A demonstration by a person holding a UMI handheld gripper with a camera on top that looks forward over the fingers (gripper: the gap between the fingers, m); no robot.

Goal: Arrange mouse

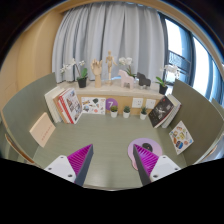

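The tongs [113, 161] stand apart with nothing between them, their magenta pads [81, 158] facing each other over bare desk [110, 135]. A pink mouse [146, 148] lies on the desk touching or just behind the right finger, which hides its near side. Small items along the desk's far edge are hard to make out: books [64, 104] at the far left, a flat card [42, 129], pots, figurines [103, 68], a picture [181, 137] at the right. Curtains [105, 35] hang beyond.
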